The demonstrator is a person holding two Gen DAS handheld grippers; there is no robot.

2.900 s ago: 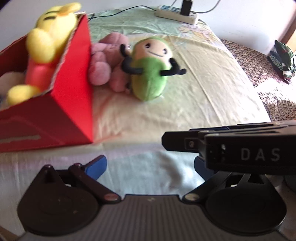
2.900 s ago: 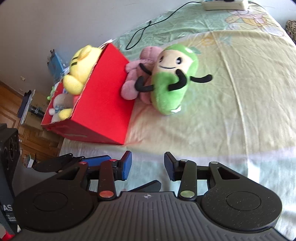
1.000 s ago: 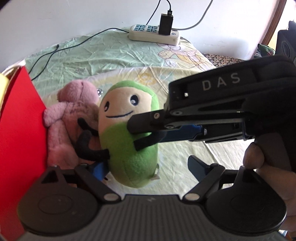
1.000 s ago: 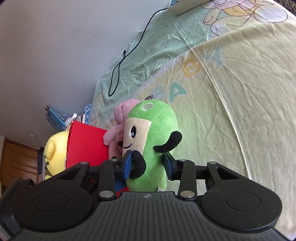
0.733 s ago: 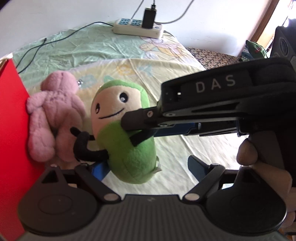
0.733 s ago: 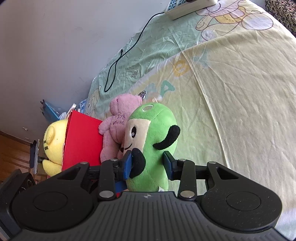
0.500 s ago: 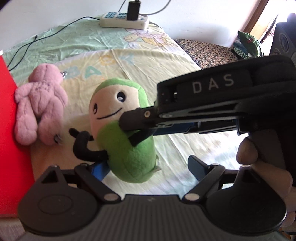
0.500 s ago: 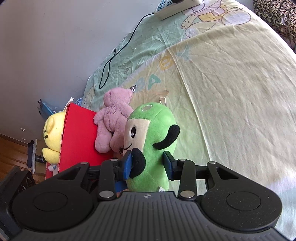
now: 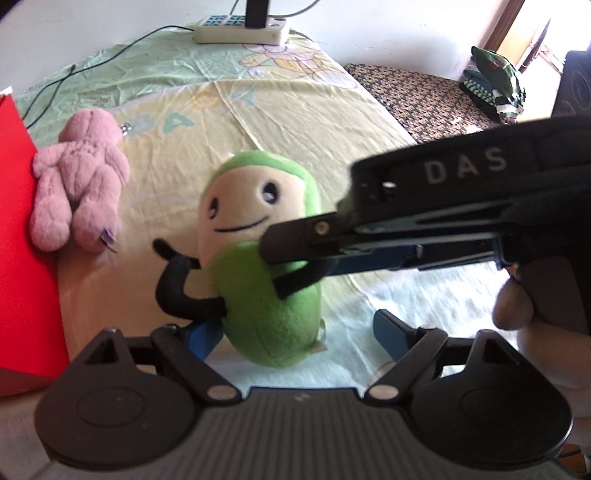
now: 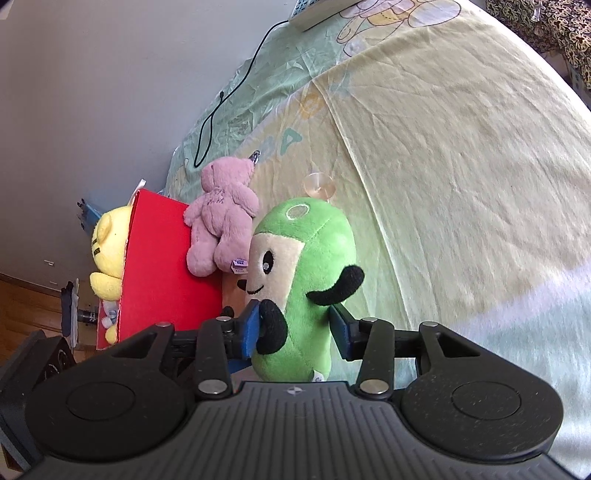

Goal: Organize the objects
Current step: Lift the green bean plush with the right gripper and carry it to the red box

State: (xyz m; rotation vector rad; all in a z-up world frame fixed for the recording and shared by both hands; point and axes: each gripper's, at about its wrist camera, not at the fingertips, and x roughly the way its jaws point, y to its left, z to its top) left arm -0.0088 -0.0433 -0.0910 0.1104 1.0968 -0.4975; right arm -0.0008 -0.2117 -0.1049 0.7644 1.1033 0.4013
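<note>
Lifted clear of the pink bear (image 10: 221,218) now, your green plush (image 10: 303,288) hangs above the bed (image 10: 461,155).

From the left: the red box (image 10: 166,266) holds a yellow plush (image 10: 109,251), and the pink bear lies against the box's side. Your right gripper (image 10: 295,328) has its jaws clamped on the green plush's lower body. Your left gripper (image 9: 291,332) sits just below the toy, jaws spread wide, gripping nothing. A power strip (image 9: 242,31) lies at the bed's far edge.

Green plush (image 10: 306,295) upright, off the bed; pink bear (image 10: 221,221) lying against red box (image 10: 162,266).
</note>
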